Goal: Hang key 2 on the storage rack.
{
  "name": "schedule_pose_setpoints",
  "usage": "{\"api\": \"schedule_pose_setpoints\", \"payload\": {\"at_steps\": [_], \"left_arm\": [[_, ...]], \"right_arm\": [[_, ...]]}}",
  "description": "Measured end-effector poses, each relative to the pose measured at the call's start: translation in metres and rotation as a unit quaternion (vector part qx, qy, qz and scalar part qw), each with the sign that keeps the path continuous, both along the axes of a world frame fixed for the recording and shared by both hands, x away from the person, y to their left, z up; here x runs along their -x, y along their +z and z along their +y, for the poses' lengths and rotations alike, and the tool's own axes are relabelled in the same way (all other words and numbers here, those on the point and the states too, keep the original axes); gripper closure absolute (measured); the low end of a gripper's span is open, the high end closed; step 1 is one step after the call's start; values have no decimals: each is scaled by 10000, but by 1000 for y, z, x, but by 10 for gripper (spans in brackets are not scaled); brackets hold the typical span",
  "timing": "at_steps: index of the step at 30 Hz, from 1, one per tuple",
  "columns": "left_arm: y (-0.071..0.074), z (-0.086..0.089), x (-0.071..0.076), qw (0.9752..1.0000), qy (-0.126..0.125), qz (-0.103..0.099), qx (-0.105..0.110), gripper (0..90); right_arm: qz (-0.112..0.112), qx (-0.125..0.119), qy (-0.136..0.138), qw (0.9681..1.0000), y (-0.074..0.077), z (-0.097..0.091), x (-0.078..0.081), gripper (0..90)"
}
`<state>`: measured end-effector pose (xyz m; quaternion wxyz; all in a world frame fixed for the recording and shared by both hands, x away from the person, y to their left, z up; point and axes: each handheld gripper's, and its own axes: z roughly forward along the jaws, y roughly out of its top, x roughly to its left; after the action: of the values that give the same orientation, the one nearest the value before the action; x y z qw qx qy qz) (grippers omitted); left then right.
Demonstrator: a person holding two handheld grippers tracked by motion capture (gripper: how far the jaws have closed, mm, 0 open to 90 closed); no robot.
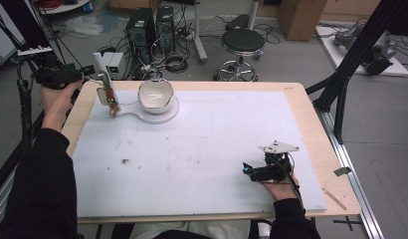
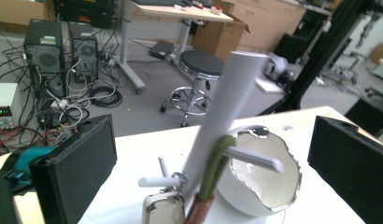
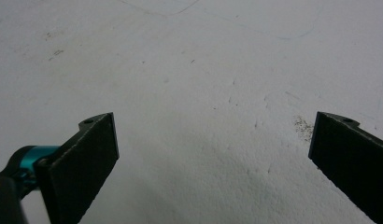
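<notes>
Your left gripper (image 2: 210, 163) stands open facing the keychain (image 1: 110, 97) on the stand (image 1: 103, 69), at the bowl's (image 1: 155, 93) nine o'clock. Right gripper (image 1: 256, 172) open, idle. Judged step: release done; next, withdraw clear.

bowl (image 1: 155, 94) right of rack (image 1: 103, 74) | keyring (image 1: 111, 97) on rack

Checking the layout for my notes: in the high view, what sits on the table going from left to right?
Left gripper at the table's left edge → white stand with hanging items → white bowl → right gripper near the right front.
</notes>
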<state>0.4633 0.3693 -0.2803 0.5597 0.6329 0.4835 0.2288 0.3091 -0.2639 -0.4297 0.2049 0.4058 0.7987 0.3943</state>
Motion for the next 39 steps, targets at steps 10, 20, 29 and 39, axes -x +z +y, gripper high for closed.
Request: {"api": "schedule_pose_setpoints", "payload": {"at_steps": [10,20,29,39], "left_arm": [[9,-10,20,9996,-166,-111,-194,16],[-7,-8,38,9998,-123,-37,-177,17],[-27,-19,51,9995,-180,42,-269,16],[-41,-42,61,9972,-363,70,-644,16]], "right_arm": [[-21,-37,-2,10000,1,-1,0,6],[-50,-63,-9,10000,3,-1,1,6],[-33,-78,-25,10000,4,-1,0,6],[-53,-90,-28,9999,4,-3,0,6]]}}
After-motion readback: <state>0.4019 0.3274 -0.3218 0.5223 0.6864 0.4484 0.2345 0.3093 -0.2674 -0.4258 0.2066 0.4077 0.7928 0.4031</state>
